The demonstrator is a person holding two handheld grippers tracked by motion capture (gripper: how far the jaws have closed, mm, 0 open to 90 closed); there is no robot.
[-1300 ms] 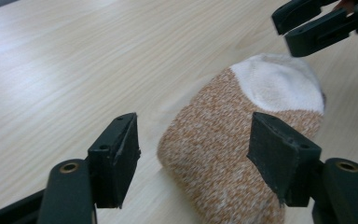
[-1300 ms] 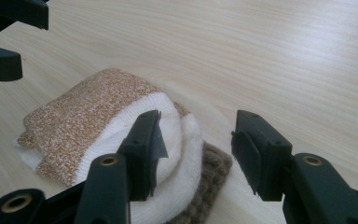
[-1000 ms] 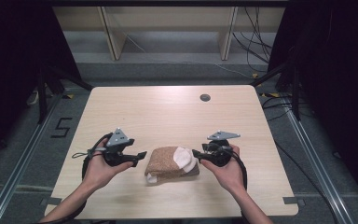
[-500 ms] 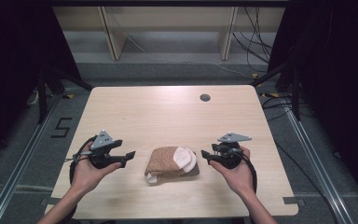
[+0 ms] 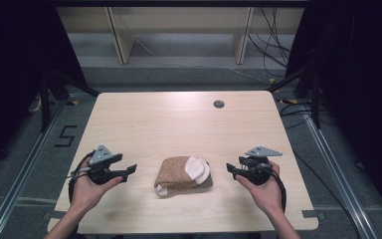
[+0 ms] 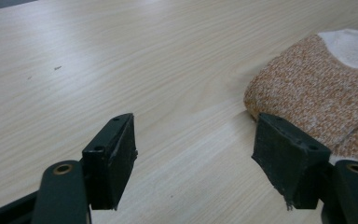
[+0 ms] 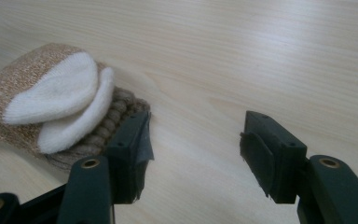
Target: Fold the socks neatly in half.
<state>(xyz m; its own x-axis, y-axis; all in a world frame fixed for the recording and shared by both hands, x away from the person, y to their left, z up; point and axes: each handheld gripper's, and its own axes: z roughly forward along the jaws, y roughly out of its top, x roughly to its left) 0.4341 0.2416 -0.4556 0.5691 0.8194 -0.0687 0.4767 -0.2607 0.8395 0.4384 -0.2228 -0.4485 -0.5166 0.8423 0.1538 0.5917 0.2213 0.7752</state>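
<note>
The folded socks [image 5: 184, 175] lie bundled on the table [image 5: 179, 119] — the folding looks finished, probably. Left gripper [image 5: 129, 171] and right gripper [image 5: 231, 170] flank them — jaws spread, empty, the right's just widened.

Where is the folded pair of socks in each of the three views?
High view: the socks lie at the table's near middle, between both grippers.
Left gripper view: socks at the right edge.
Right gripper view: socks at the left.
Shared landmark: the white toe patch.

A pale wooden table [image 5: 179, 119] is set on grey floor [image 5: 25, 164]. Light shelving [image 5: 179, 30] is seen far behind, flanked by darkness.
</note>
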